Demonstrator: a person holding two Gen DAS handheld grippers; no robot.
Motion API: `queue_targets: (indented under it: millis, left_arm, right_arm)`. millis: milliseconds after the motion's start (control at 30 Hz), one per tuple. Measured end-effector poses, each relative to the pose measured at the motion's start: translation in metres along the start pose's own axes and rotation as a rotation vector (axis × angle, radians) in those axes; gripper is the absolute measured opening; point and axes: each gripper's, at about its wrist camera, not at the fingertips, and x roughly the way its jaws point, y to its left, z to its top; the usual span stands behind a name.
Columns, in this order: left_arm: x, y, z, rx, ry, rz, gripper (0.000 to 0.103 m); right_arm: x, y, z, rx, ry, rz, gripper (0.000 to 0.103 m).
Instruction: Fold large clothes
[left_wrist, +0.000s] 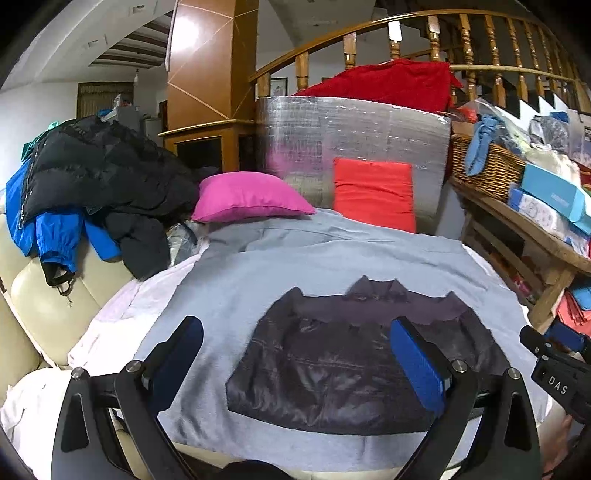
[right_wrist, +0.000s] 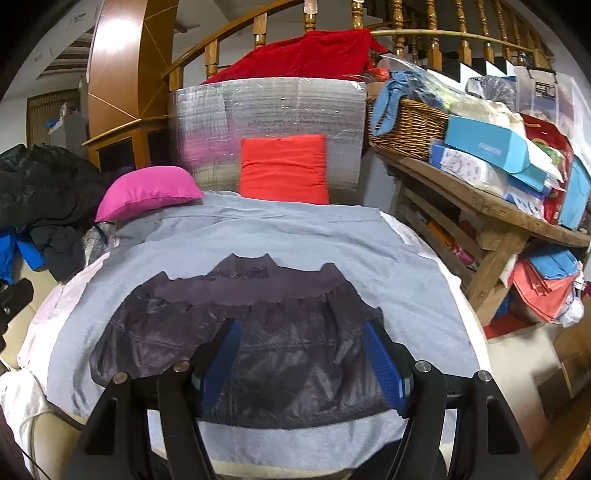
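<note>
A dark purple puffer jacket (left_wrist: 343, 362) lies folded flat on a grey cloth (left_wrist: 258, 277), collar at the far side. It also shows in the right wrist view (right_wrist: 236, 332) on the same grey cloth (right_wrist: 295, 236). My left gripper (left_wrist: 299, 354) is open and empty, held above the jacket's near left part. My right gripper (right_wrist: 301, 354) is open and empty above the jacket's near middle. The right gripper's body also shows in the left wrist view (left_wrist: 554, 365) at the right edge.
A pink pillow (left_wrist: 247, 199) and an orange-red pillow (left_wrist: 373, 194) lie at the far end before a silver foil panel (left_wrist: 351, 133). Black and blue coats (left_wrist: 85, 177) pile on the cream sofa at left. A cluttered wooden bench (right_wrist: 480, 206) with a wicker basket (right_wrist: 406, 125) stands right.
</note>
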Motion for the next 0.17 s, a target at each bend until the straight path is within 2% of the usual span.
queue_targets:
  millis: [67, 167]
  left_arm:
    - [0.009, 0.002, 0.000, 0.004, -0.003, 0.011, 0.101]
    - [0.034, 0.005, -0.001, -0.006, 0.034, 0.031, 0.101]
  right_arm:
    - [0.010, 0.006, 0.003, -0.007, 0.010, 0.020, 0.072]
    - [0.036, 0.008, 0.008, 0.003, 0.049, 0.068, 0.072]
